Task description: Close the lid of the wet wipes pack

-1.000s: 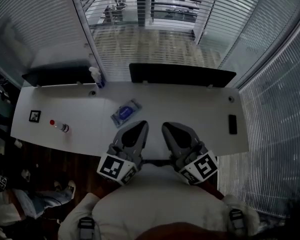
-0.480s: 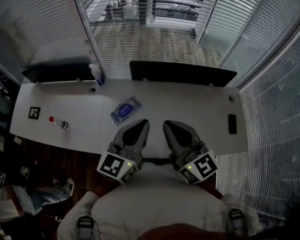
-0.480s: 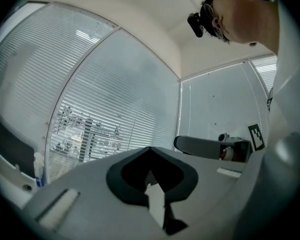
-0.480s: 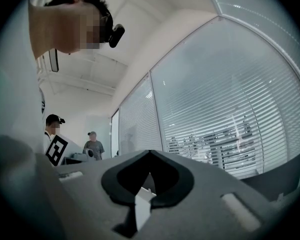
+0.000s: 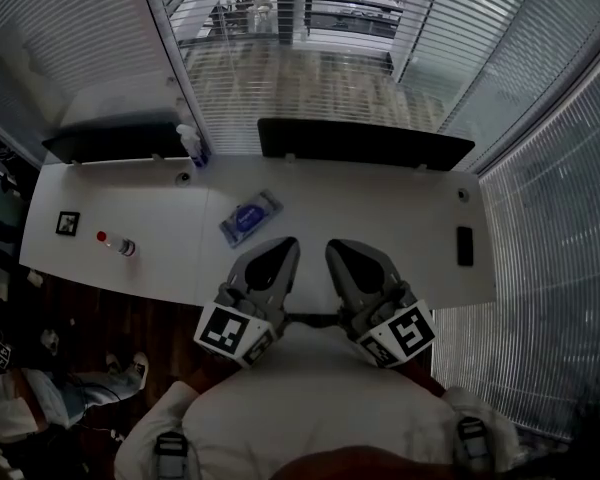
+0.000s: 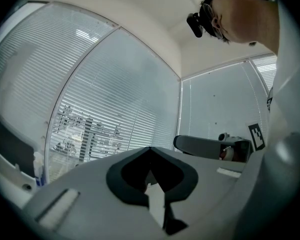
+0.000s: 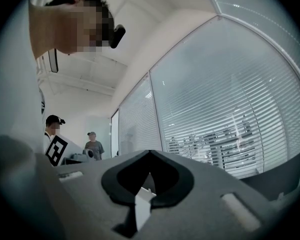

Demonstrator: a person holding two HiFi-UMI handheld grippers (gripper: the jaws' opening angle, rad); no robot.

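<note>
To me the long white table top (image 5: 400,228) looked smooth and matt, the flat blue wet wipes pack (image 5: 251,218) glossy plastic, the grey left gripper (image 5: 283,246) and grey right gripper (image 5: 336,248) matt moulded plastic.

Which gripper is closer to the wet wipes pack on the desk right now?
Left. The left gripper sits just below and right of the wet wipes pack in the head view. The right gripper is farther right. Neither touches it.

I can't tell whether the lid on the wet wipes pack (image 5: 251,217) is open (too small, left of the table's (image 5: 380,218) middle).
</note>
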